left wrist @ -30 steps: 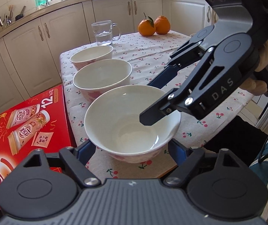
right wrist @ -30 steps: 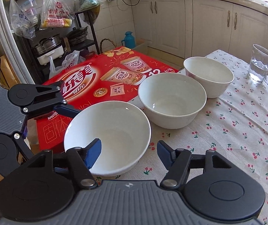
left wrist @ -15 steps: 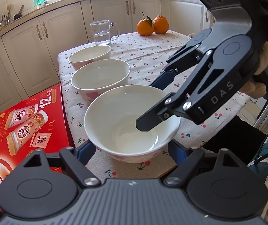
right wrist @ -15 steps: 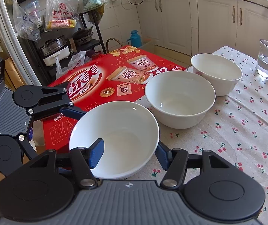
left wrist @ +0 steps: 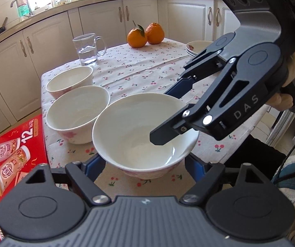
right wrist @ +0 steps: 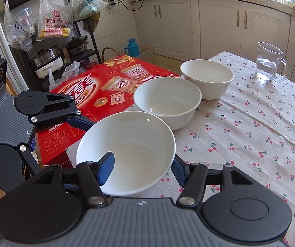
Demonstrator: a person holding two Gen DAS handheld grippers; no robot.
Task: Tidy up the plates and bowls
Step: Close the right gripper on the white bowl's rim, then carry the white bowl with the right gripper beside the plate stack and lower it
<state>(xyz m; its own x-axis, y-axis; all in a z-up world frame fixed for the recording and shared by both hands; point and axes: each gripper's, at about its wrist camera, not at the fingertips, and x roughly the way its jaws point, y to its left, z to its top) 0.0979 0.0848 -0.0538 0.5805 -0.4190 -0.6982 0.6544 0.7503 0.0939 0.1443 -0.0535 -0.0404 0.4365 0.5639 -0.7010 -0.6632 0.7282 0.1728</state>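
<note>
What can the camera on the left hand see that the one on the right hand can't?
Only the left wrist view: two oranges at the table's far end, and a stack of plates near its right edge.

Only the right wrist view: a shelf rack with pots, hanging plastic bags, and a blue jug on the floor.

Both: the row of three white bowls, the glass mug of water, the red box and the cherry-print tablecloth.
</note>
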